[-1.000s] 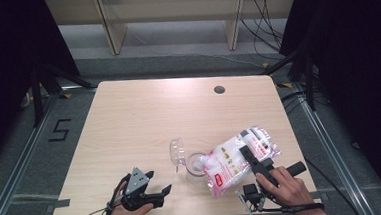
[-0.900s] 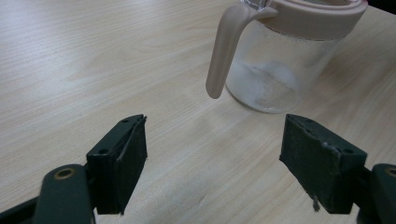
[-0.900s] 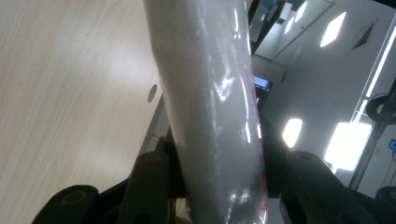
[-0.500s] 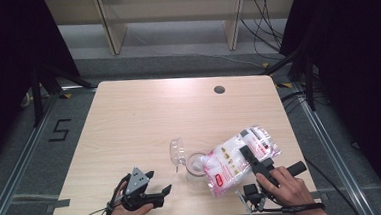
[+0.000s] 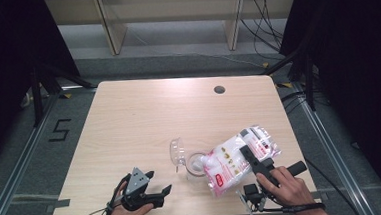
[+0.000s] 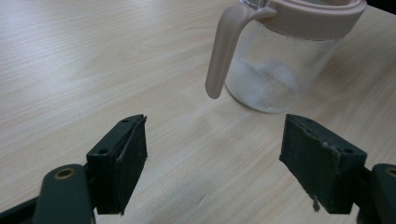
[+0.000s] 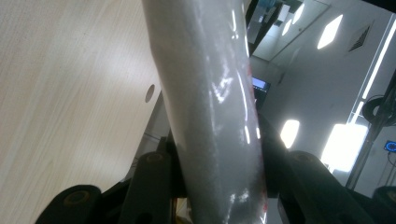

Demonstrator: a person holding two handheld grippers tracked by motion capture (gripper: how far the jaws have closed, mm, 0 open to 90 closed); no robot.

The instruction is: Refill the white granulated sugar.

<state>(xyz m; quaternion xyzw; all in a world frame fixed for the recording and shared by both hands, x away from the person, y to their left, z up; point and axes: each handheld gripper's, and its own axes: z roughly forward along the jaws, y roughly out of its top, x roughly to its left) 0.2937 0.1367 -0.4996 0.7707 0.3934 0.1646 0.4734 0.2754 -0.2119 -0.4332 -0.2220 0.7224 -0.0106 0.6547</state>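
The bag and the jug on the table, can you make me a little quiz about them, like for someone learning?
1. True or false: the right tongs are shut on the bag.
2. What does the bag's mouth tilt toward? A) the round hole in the table B) the jug C) the floor
3. Fill in: the left tongs are ____, with nothing between them.

Key:
1. True; the bag fills the gap between the jaws in the right gripper view.
2. B; the bag leans down onto the jug, a clear one with a pale handle and rim.
3. Open; they rest low over the table, with the jug ahead of them.
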